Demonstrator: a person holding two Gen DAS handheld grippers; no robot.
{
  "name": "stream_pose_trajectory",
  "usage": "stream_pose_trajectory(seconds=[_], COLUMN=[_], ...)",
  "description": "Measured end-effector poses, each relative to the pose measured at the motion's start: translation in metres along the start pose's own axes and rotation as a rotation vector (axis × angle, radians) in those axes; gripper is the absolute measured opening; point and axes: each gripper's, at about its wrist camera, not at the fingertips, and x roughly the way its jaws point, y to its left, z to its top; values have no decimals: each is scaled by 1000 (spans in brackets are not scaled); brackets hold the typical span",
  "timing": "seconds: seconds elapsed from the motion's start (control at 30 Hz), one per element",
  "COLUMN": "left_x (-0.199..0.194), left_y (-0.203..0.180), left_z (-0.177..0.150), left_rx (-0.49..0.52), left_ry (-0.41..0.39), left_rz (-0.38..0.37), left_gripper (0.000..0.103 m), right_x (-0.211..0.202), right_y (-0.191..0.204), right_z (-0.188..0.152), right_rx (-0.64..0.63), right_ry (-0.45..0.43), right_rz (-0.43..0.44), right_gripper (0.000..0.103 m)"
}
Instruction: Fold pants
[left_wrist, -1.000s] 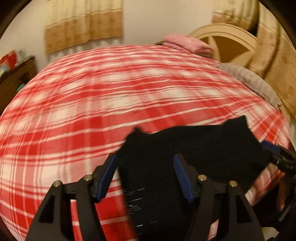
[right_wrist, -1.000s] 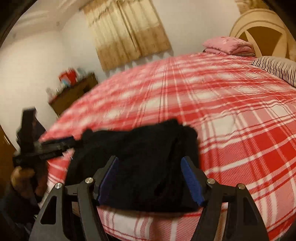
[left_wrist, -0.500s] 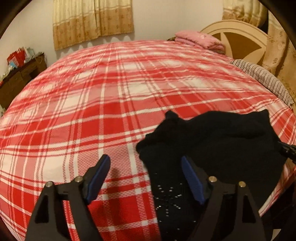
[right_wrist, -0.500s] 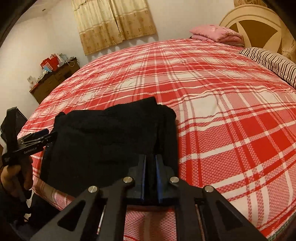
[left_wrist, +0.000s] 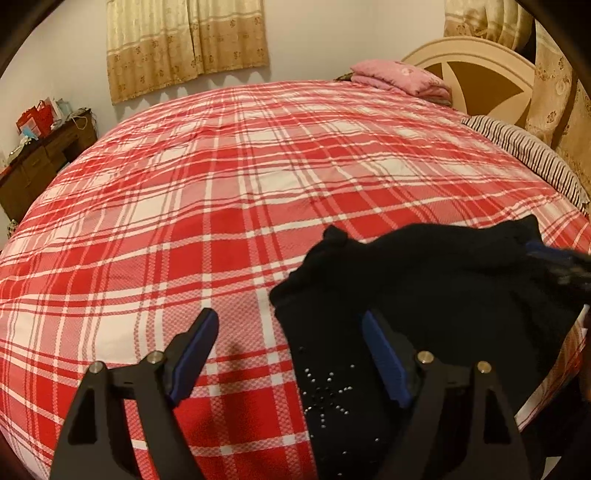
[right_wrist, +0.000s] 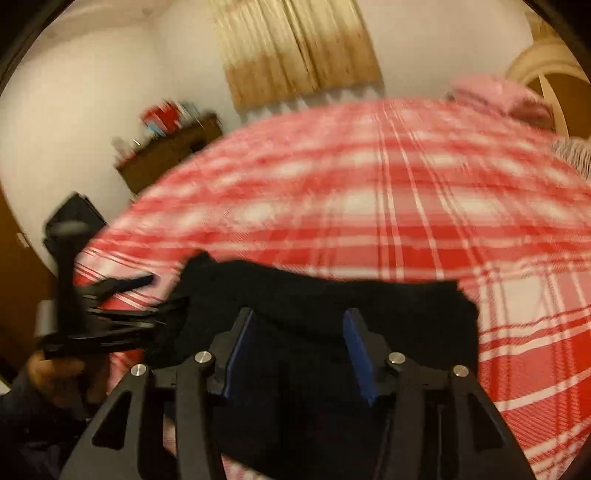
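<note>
Right gripper (right_wrist: 298, 350) released: fingers, shut half a second ago, now parted.
Left gripper (left_wrist: 290, 354) open, empty; black pants (left_wrist: 424, 295) lie folded on bed (left_wrist: 221, 184).

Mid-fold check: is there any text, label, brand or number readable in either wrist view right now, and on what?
No text reads in either view.
Black pants: no tag or label in view; the studs form a star-like pattern, not letters.
Red bags on the dresser: too small to read any print.
Left tongs and right tongs: no markings visible.
The right wrist view is motion-blurred throughout.
</note>
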Motion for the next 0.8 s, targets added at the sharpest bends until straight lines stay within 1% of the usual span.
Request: stream_pose_trajectory(seconds=[0.03,0.07,0.13,0.27,0.33,0.4,0.43,0.47,0.57,0.8], left_x=[0,1,3,5,5,6,8,10,9,-6], left_y=[2,4,8,12,12,12,12,12,16,13], left_z=[0,-1,-2,-3,-5,-7,-8,-10,-14,-14], left_rx=[-6,-13,-30,-59,-61,-58,-59,-60,-84,-72], left_ry=[2,6,15,31,30,29,28,29,40,21], left_rz=[-2,-5,-15,-32,-32,-26,-19,-10,-24,-19], left_gripper=[83,83,83,83,83,87,92,94,94,94], right_x=[9,15,16,4,-3,-8,-9,-9,-16,-31], right_y=[-10,-19,-30,-36,-36,-41,-45,-46,-46,-39], right_z=[-1,-3,-3,-4,-6,-11,-15,-18,-21,-25], right_rx=[34,61,86,108,101,105,111,107,99,56], right_ry=[27,44,44,20,3,-4,-2,-6,-28,-51], right_rz=[-9,-8,9,26,2,-2,2,1,-2,-65], right_gripper=[51,49,42,42,42,42,42,42,42,44])
